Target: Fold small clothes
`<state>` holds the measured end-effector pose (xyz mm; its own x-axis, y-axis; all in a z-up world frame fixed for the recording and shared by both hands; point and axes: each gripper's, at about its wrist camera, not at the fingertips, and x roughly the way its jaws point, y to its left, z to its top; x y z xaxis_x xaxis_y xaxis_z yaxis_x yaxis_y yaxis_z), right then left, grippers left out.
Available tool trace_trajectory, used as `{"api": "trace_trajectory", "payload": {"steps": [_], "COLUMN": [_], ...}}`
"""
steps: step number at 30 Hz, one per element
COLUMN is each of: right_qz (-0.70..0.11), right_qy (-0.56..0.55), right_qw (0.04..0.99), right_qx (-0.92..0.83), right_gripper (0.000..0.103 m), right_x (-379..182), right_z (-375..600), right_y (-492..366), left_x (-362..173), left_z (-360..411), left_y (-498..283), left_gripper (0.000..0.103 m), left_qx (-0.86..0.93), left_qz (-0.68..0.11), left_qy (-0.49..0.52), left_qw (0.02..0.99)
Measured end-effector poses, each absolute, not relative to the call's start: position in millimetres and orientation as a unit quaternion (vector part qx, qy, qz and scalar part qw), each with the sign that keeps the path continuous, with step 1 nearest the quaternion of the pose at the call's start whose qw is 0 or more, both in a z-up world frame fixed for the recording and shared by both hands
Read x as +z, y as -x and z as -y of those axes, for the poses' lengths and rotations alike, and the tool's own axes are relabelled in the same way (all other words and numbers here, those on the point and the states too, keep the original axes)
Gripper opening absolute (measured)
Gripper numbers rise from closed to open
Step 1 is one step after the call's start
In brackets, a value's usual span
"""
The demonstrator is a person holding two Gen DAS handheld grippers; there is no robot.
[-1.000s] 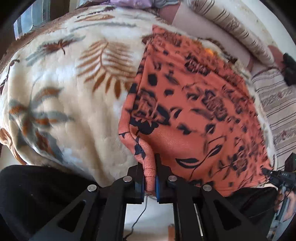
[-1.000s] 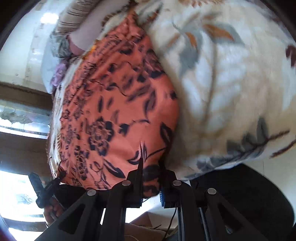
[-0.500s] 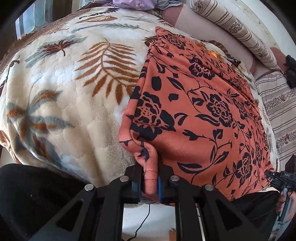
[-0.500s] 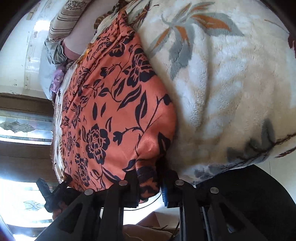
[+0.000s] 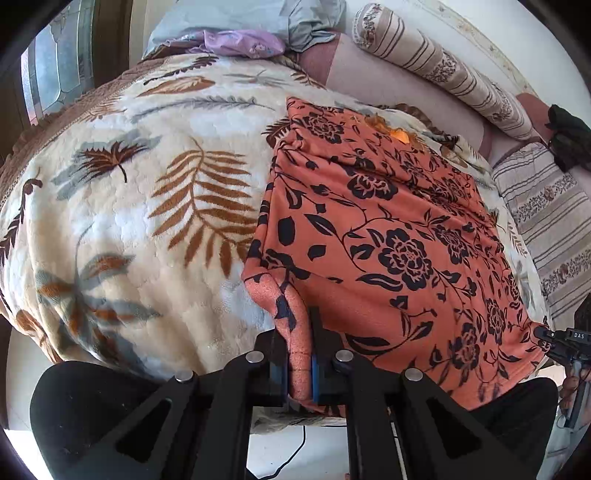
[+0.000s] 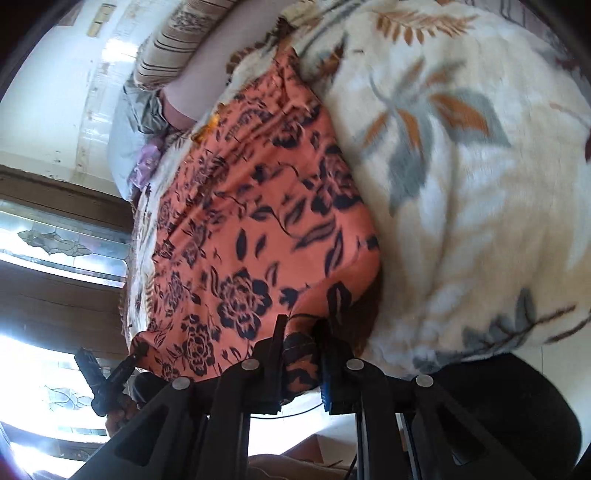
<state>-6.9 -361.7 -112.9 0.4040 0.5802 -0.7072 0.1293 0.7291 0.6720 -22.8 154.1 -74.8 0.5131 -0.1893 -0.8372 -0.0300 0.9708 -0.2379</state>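
Observation:
An orange garment with a black flower print (image 5: 388, 236) lies spread flat on a cream leaf-patterned blanket (image 5: 122, 206). My left gripper (image 5: 299, 354) is shut on its near left corner, the cloth pinched between the fingers at the bed's front edge. My right gripper (image 6: 301, 354) is shut on the other near corner of the garment (image 6: 258, 236). The right gripper's tip (image 5: 550, 336) shows at the garment's far right corner in the left wrist view. The left gripper's tip (image 6: 122, 369) shows in the right wrist view.
Striped bolster pillows (image 5: 436, 62) and a striped cushion (image 5: 546, 210) lie at the back and right of the bed. A grey and purple cloth pile (image 5: 240, 33) sits at the head. A window (image 5: 55, 66) is at the left. The floor (image 5: 18, 369) lies below the bed's edge.
Both grippers have pulled back with their corners. The garment now lies stretched flatter over the blanket, and more of the bed's head shows.

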Motion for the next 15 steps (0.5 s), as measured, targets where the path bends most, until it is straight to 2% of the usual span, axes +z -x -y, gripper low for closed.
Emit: {"api": "trace_trajectory", "payload": {"steps": [3, 6, 10, 15], "right_qz": [-0.559, -0.573, -0.518, -0.402], "right_qy": [-0.331, -0.320, -0.310, -0.309], "right_qw": [0.748, 0.741, 0.779, 0.847], "right_qx": [0.134, 0.141, 0.168, 0.156], "right_gripper": [0.015, 0.015, 0.014, 0.014], "right_x": [-135.3, -136.8, -84.6, -4.4], "right_z": [360.7, 355.2, 364.2, 397.8], "right_y": [-6.1, -16.2, -56.4, -166.0], "left_x": [-101.1, -76.0, -2.4, 55.3], "left_z": [-152.0, -149.7, -144.7, -137.4], "left_y": [8.8, -3.1, -52.7, -155.2], "left_gripper": [0.009, 0.008, 0.008, 0.009], "left_qx": [-0.038, -0.052, -0.098, -0.114], "left_qz": [-0.539, -0.513, -0.435, -0.351], "left_qy": [0.106, 0.100, 0.106, 0.113], "left_qw": [0.835, 0.851, 0.889, 0.923]}}
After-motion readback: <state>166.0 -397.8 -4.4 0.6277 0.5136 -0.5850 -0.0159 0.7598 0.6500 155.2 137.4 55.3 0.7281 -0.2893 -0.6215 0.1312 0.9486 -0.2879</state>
